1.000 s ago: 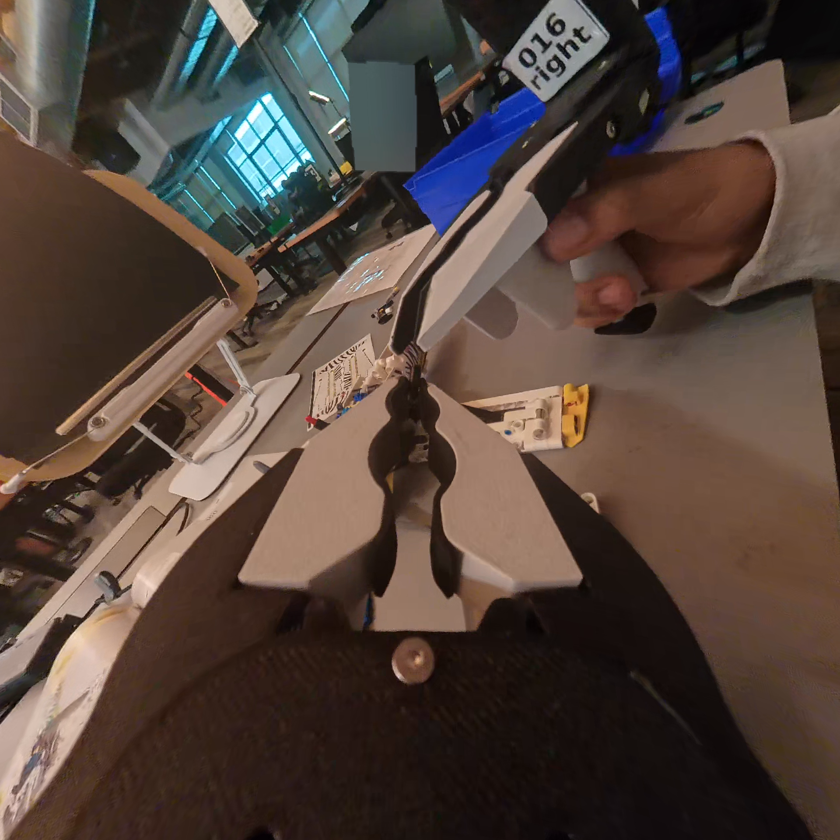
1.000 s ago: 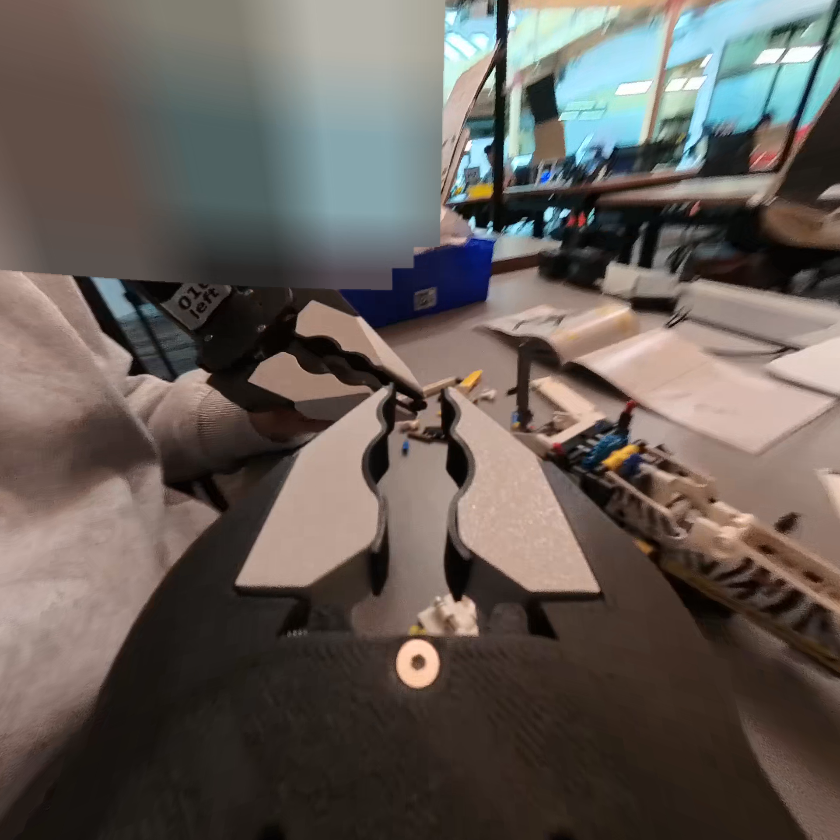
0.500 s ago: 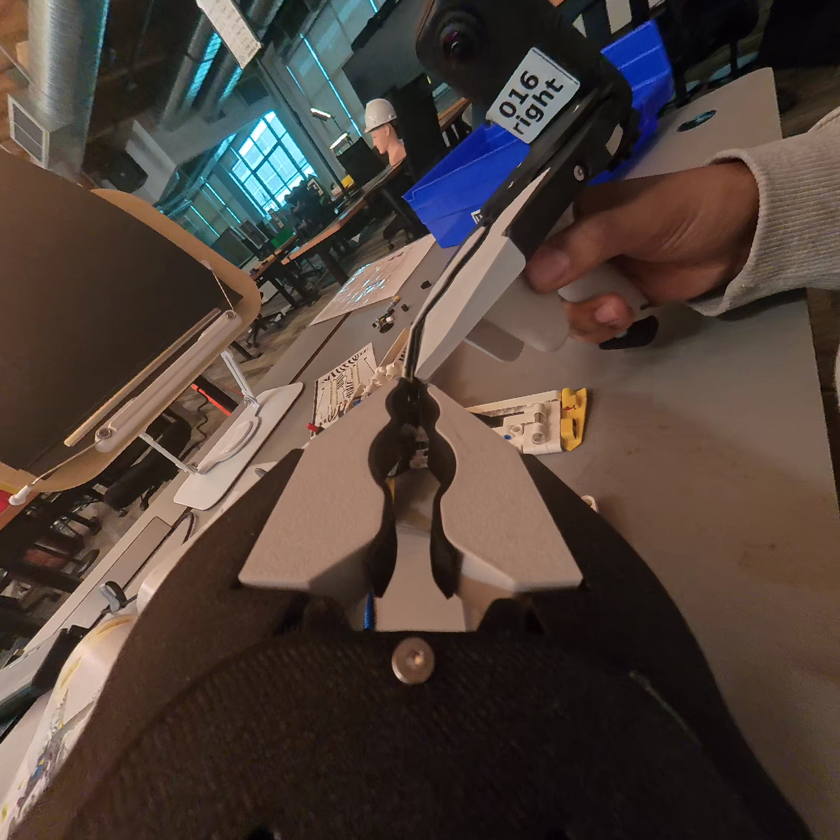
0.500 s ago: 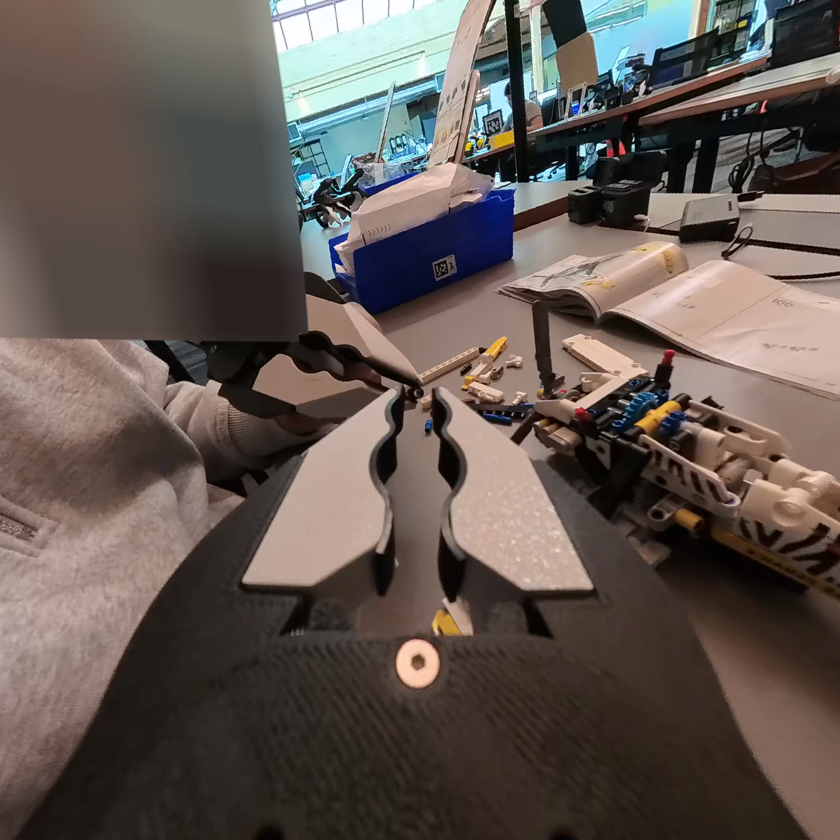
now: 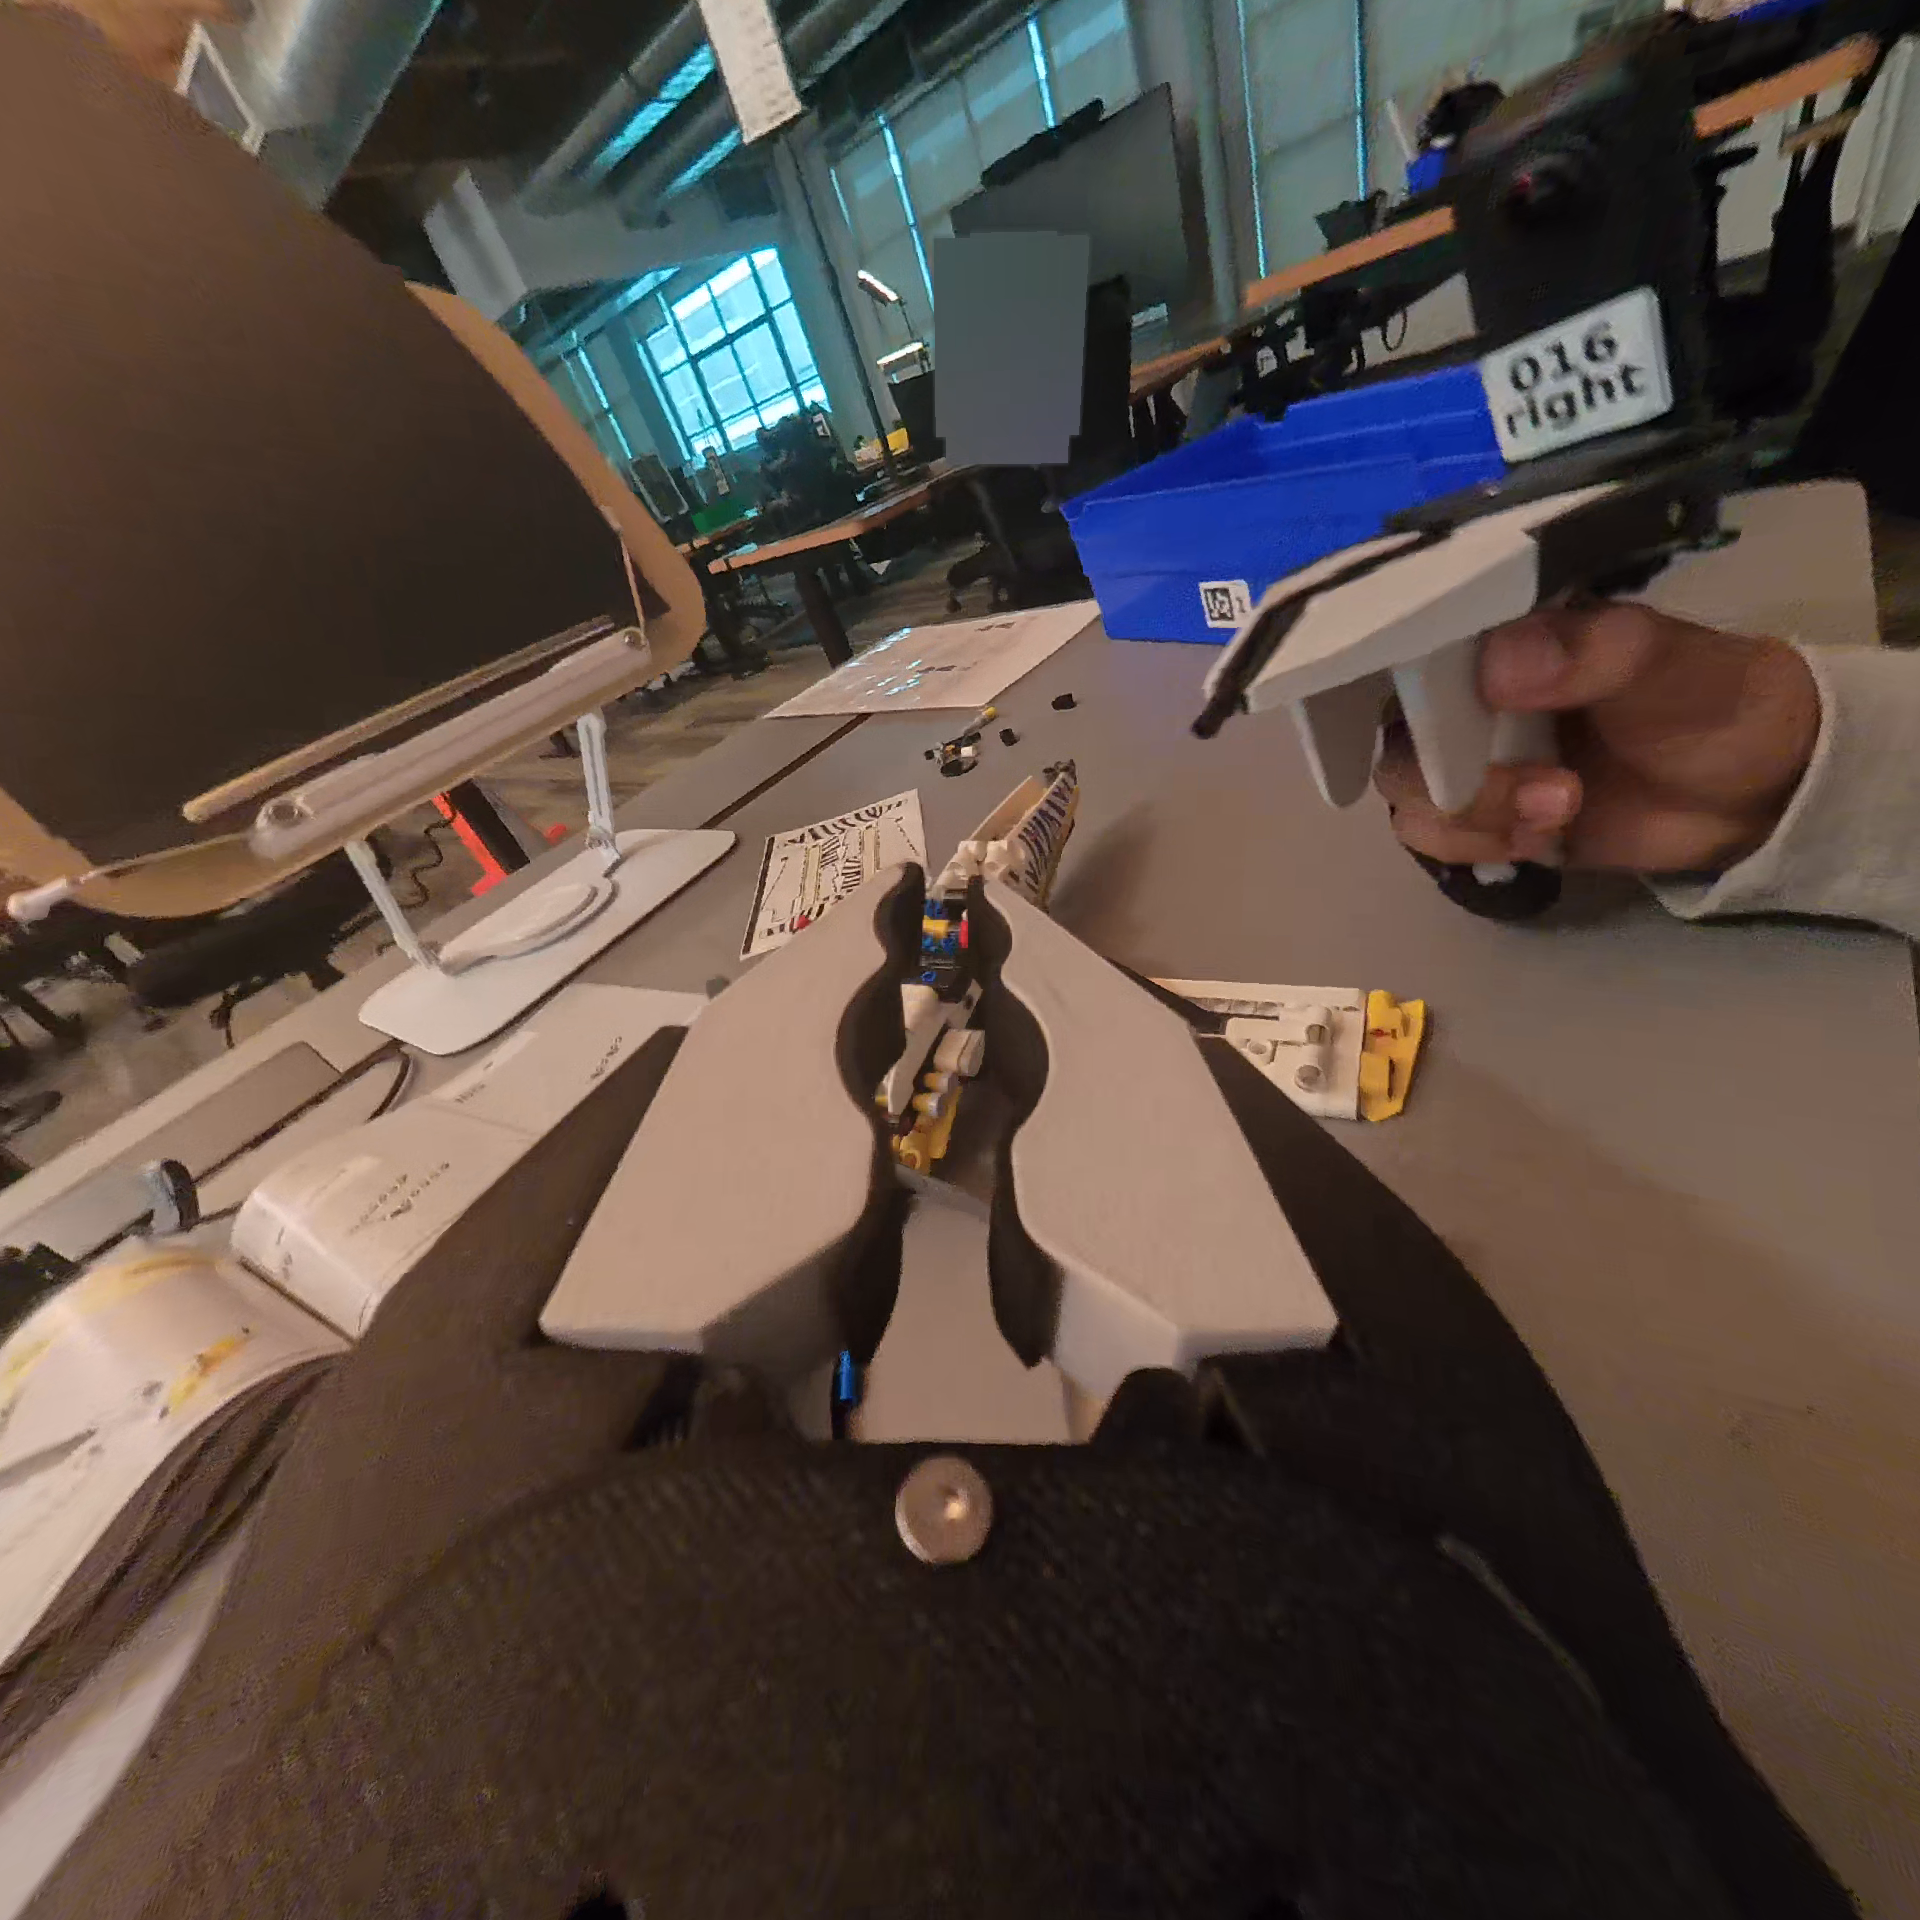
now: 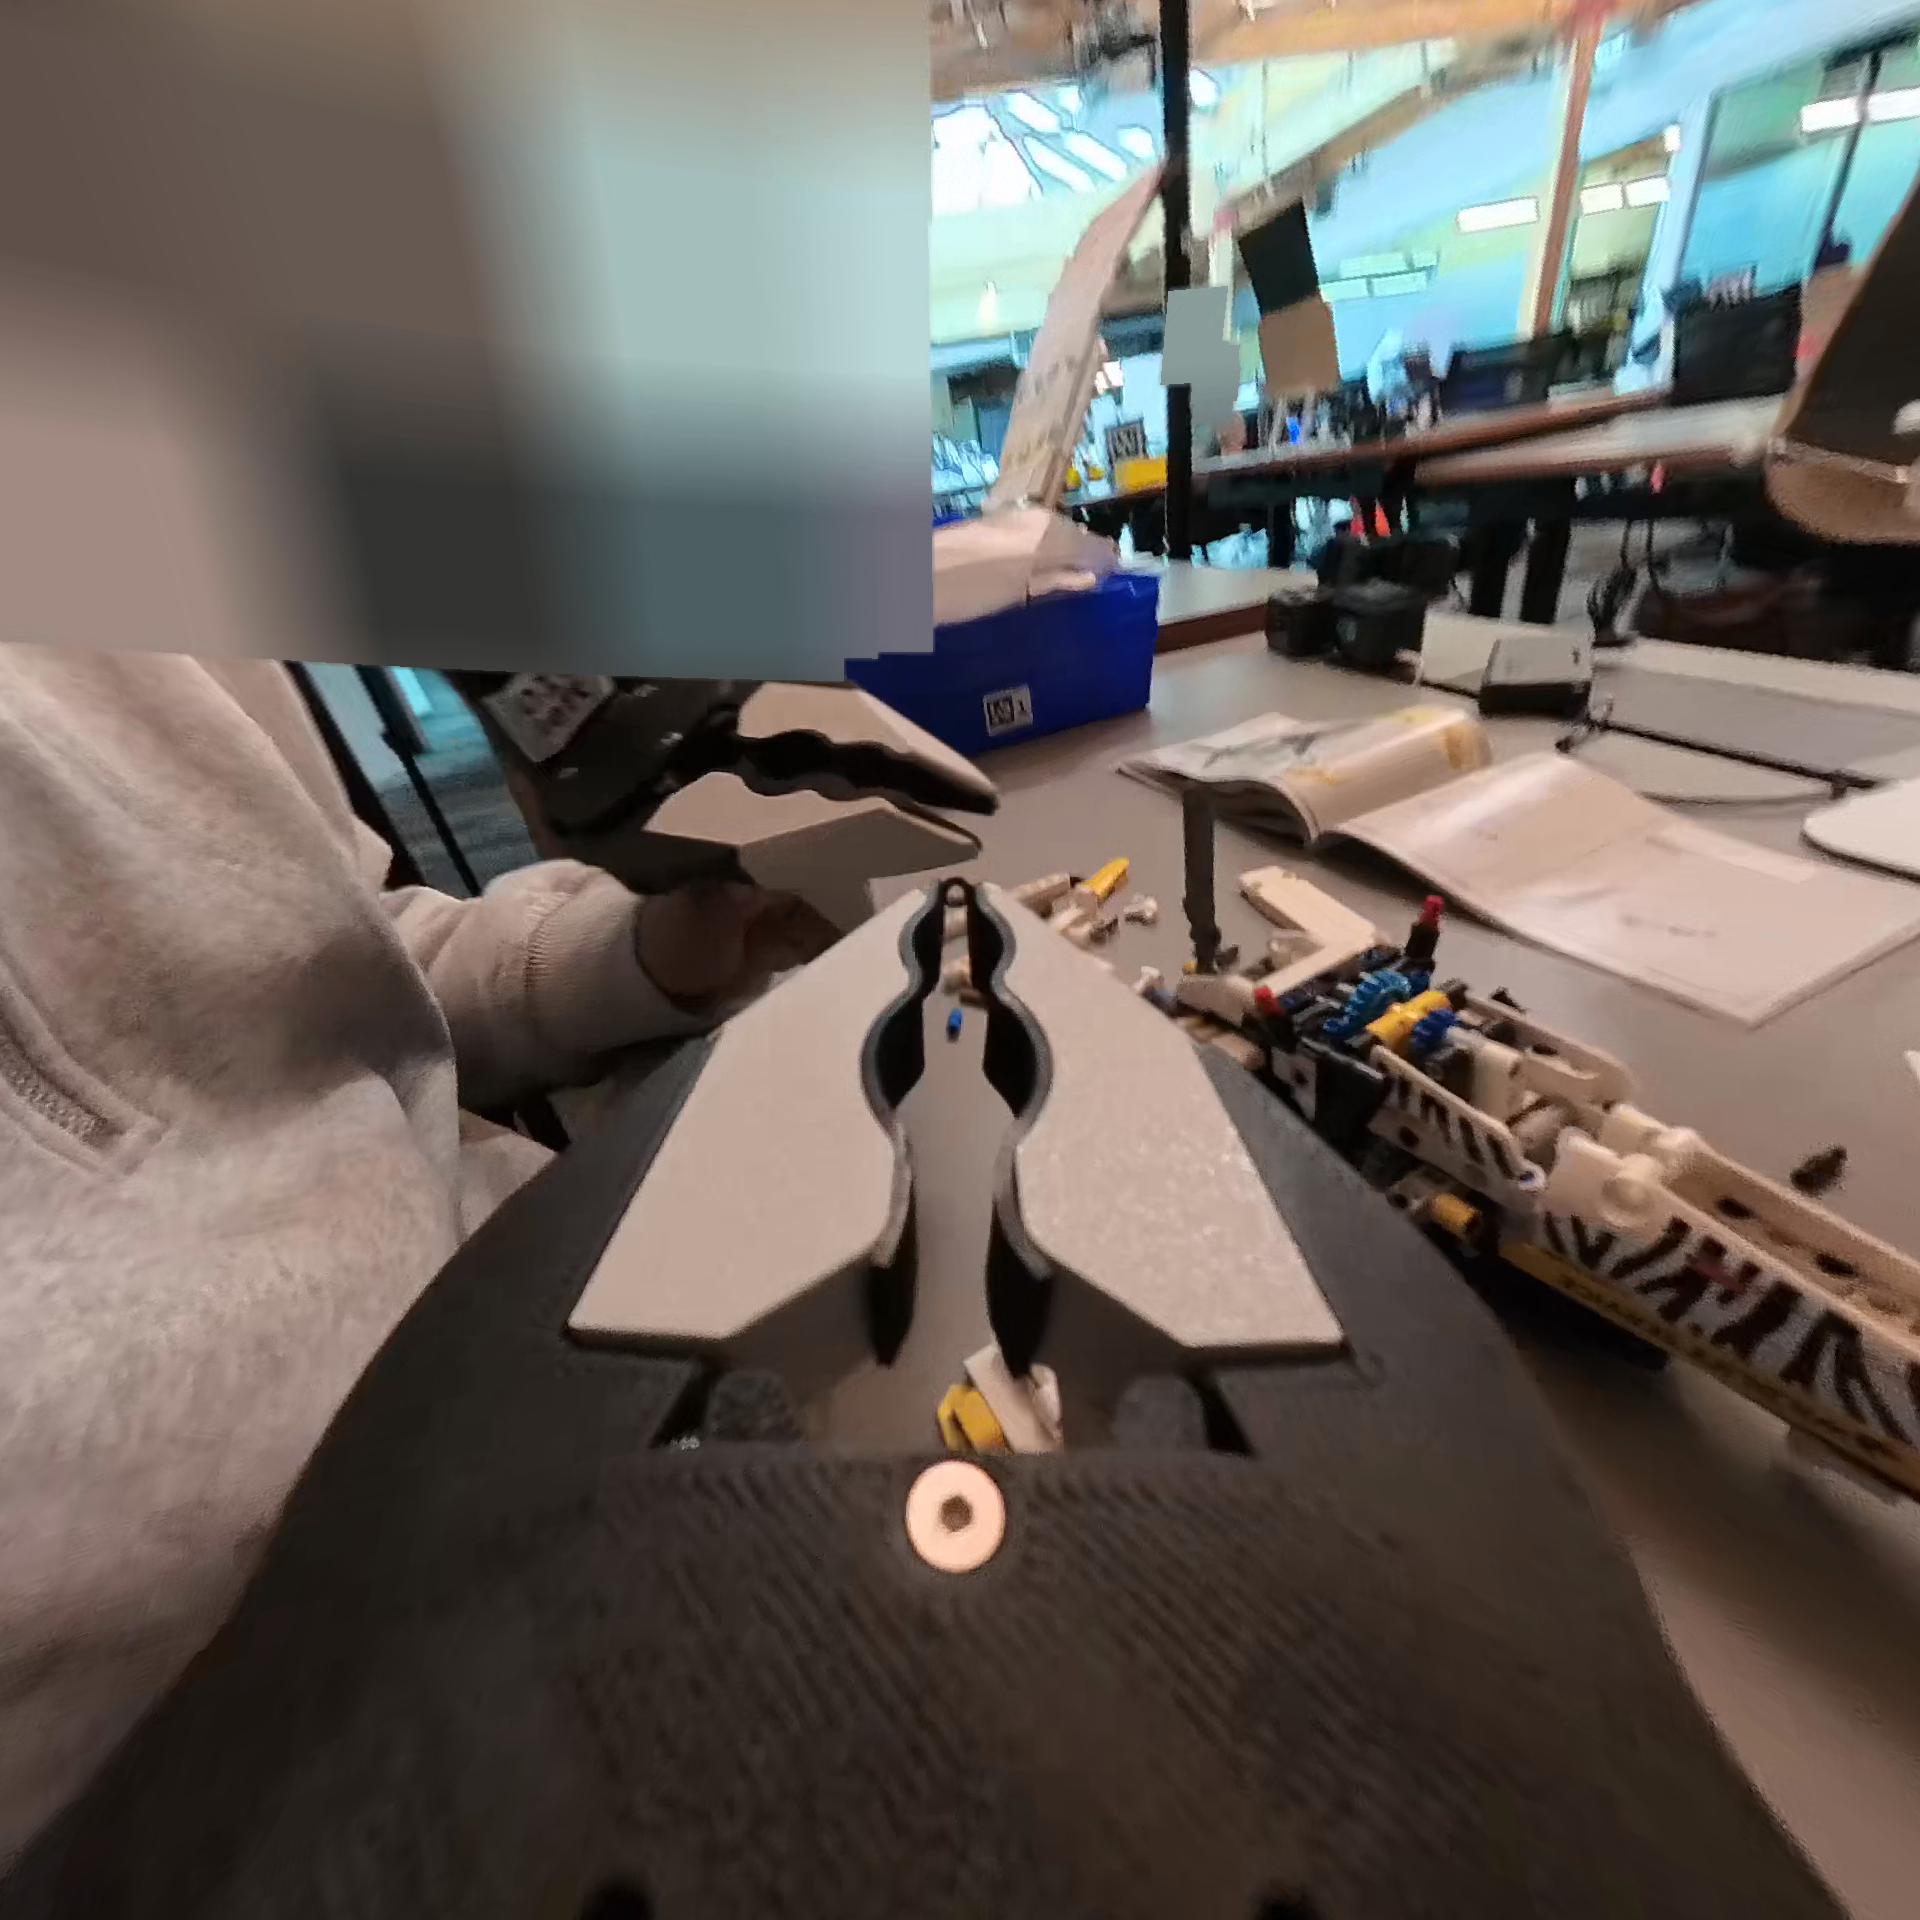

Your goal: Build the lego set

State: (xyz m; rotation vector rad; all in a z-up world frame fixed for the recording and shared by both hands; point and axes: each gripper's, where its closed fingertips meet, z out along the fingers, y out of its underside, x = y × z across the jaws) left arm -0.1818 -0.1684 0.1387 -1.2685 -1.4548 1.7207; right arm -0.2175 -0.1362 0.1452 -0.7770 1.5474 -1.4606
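The left gripper (image 5: 948, 904) is narrowly open, its grey, grainy wedge fingers lined with wavy black pads and nothing between them. The right gripper (image 6: 956, 896) is closed at the tips, apparently pinching a small black part (image 6: 957, 891). That part is hard to tell from the black pads, so this is a guess.

The build looks well along but unfinished. The lego model (image 6: 1558, 1153) lies on the matte grey table (image 5: 1558, 1247), just right of the right gripper. It is a long, narrow body of white beams with black zebra striping, and blue gears, yellow connectors and red pin ends are packed into its exposed middle. A thin dark axle stands upright at its near end.

A flat white and yellow sub-assembly (image 5: 1309, 1044) lies apart from the model, not yet joined. Small loose pieces (image 6: 1081, 894) in white, yellow and black are scattered beyond the grippers, so more steps remain.

Farther off are a partly used striped sticker sheet (image 5: 842, 862) and an open instruction booklet (image 6: 1507, 831) with glossy, curling pages. Behind them stands a hard blue plastic bin (image 6: 1039, 665).
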